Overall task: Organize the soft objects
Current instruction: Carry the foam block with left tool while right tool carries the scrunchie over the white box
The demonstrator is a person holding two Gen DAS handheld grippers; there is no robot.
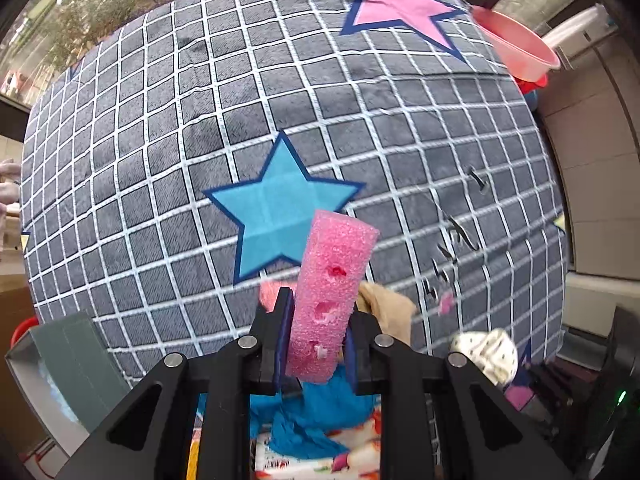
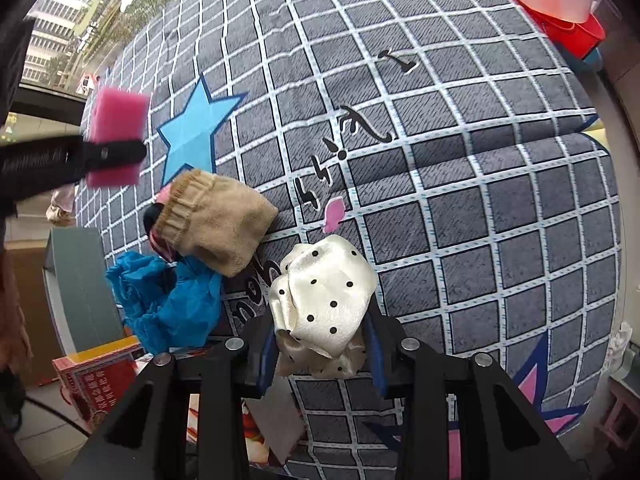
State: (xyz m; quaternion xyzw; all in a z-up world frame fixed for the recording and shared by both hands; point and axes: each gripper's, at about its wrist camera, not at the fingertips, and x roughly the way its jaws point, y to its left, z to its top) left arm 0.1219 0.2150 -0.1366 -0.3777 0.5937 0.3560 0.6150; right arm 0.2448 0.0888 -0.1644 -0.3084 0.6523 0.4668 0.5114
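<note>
Both hand-held grippers loaded, each carrying 1 soft item above the grid-patterned blanket (image 1: pixel 160 140).

Left hand-held gripper (image 1: pixel 316 344): clenched on a pink foam sponge (image 1: pixel 332 300), gripped low on the block, most of its length standing free beyond the pads. Right hand-held gripper (image 2: pixel 320 356): clamped on a cream polka-dot scrunchie (image 2: pixel 324 300), fabric bunched between the jaws and bulging out past them.

Doing the step well, as I judge it:
- Sponge is held by 1 end only; keep the carry smooth so the long free part does not lever out of the pads.
- Scrunchie is slippery satin; keep the squeeze steady until it is over its destination.
- Likely destinations are the pink basin (image 1: pixel 516 48) at the far edge or the boxes near the blanket's edge; I cannot tell which.
- Lower each item before letting go rather than dropping it.

What each view adds:
- Right wrist view shows the remaining pile plainly: tan sock (image 2: pixel 216 220) lying on the blanket, blue crumpled cloth (image 2: pixel 172 300) just beside it, touching or overlapping. It also shows the sponge from the side, crossed by the left gripper's dark finger.
- Left wrist view shows the sponge's pitted face with 3 small holes, and a grey open box (image 1: pixel 60 376) at lower left.
- Red printed box (image 2: pixel 96 376) appears clearly only from the right wrist.
</note>
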